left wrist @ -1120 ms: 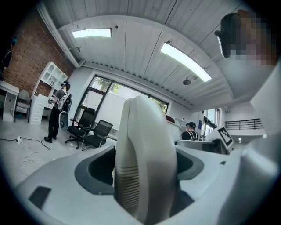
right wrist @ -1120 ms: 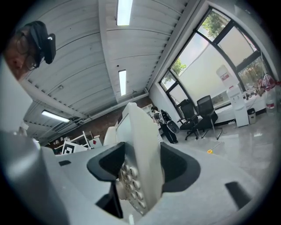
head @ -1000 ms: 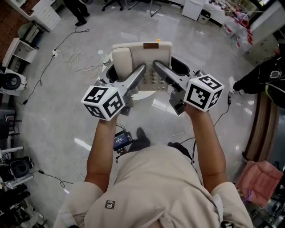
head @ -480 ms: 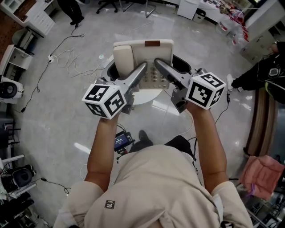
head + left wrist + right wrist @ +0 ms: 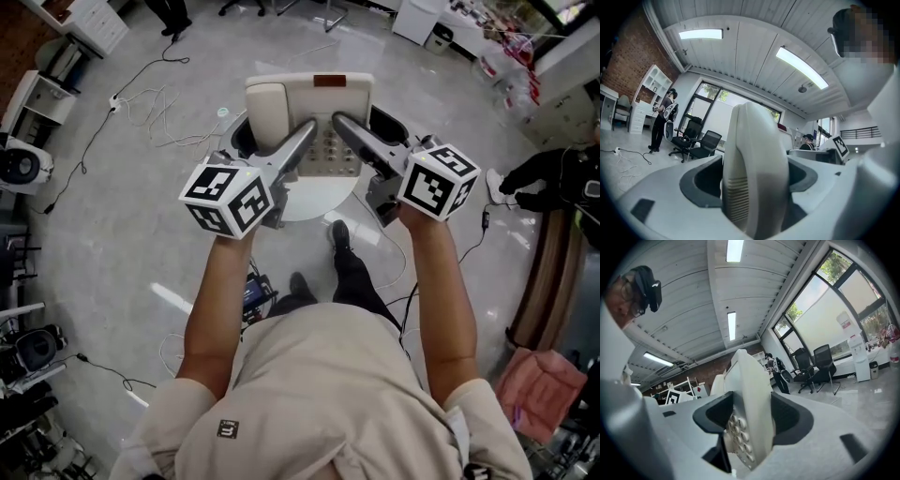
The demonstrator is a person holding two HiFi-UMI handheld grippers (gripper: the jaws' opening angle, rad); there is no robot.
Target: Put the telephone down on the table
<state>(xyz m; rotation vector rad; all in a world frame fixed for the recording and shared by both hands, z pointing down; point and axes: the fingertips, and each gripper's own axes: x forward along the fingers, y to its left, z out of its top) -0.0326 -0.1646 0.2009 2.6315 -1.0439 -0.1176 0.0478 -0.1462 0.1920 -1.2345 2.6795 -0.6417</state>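
Note:
A cream telephone (image 5: pixel 309 108) with its handset (image 5: pixel 265 108) on the left and a keypad in the middle is held up over a small round white table (image 5: pixel 314 199). My left gripper (image 5: pixel 302 139) is shut on the phone's near left edge. My right gripper (image 5: pixel 343 127) is shut on its near right edge. In the left gripper view the handset side of the telephone (image 5: pixel 754 173) fills the space between the jaws. The right gripper view has the keypad side of the telephone (image 5: pixel 746 404) clamped edge-on. Whether the phone touches the table is hidden.
Dark chair parts (image 5: pixel 389 127) show behind the table. White cables (image 5: pixel 155 127) trail over the glossy floor at left. White cabinets (image 5: pixel 89 23) stand at far left. A person in black (image 5: pixel 553 173) is at right. My own foot (image 5: pixel 339 234) is by the table.
Both grippers and the telephone have shifted slightly forward and right in the head view. My leg has stepped forward, so a foot now shows beside the table.

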